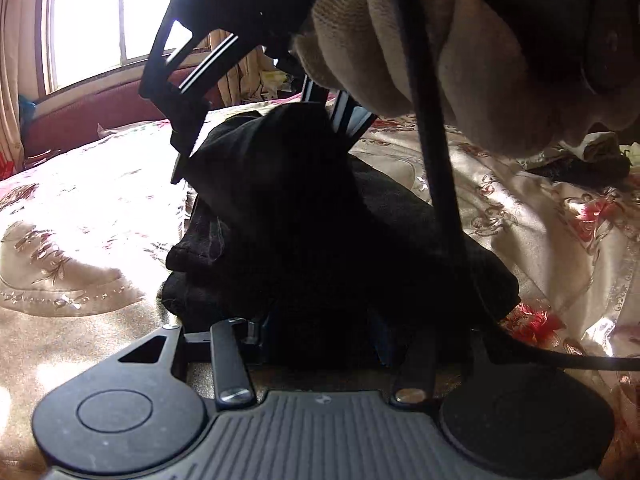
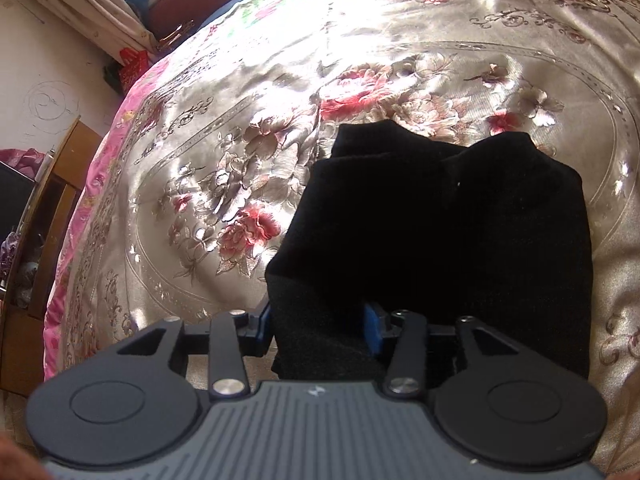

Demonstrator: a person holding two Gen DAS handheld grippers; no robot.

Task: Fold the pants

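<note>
The black pants (image 1: 300, 220) lie as a thick folded bundle on a shiny floral bedspread (image 1: 80, 200). My left gripper (image 1: 322, 338) reaches into the near end of the bundle, with dark cloth filling the gap between its blue pads. A gloved hand (image 1: 400, 40) holds my right gripper (image 1: 260, 156) above, its fingers standing apart astride the raised top fold. In the right wrist view the pants (image 2: 440, 220) spread ahead. There the right gripper (image 2: 318, 326) has cloth between its separated blue pads (image 2: 374, 332).
A black cable (image 1: 440, 184) hangs from the right gripper across the pants. The bed's pink edge (image 2: 100, 184) drops off at the left beside a wooden cabinet (image 2: 48, 184). A window (image 1: 92, 12) lies beyond the bed. Dark clutter (image 1: 580, 168) sits at the right.
</note>
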